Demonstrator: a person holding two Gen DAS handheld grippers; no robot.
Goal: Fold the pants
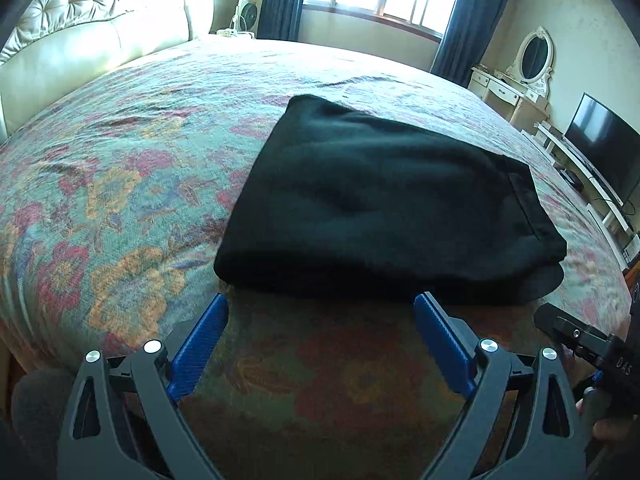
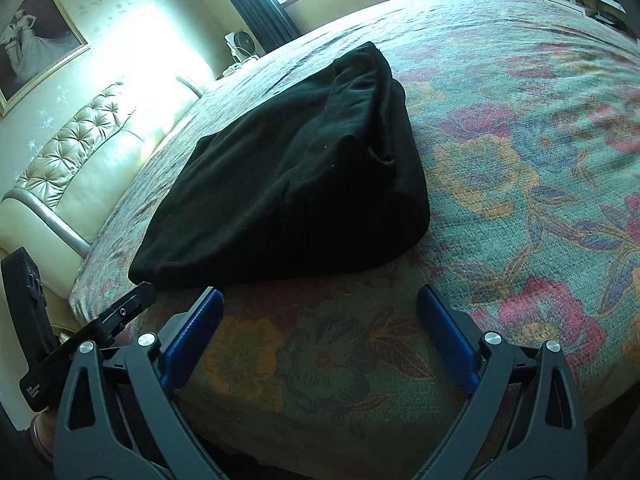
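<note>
"DAS" on the right gripper point(image 1: 618, 364), left wrist view.

Left gripper point(image 1: 322, 304): jaws spread wide, nothing between the blue fingers point(image 1: 200, 344); tips pointing toward the far side, low and near the front edge. Right gripper point(image 2: 320, 298): jaws likewise wide apart and empty, blue pads point(image 2: 450, 338) facing inward. Each gripper's black body shows at the edge of the other's view; they sit side by side, apart. Part of a hand point(image 1: 612, 432) grips the right handle.
</note>
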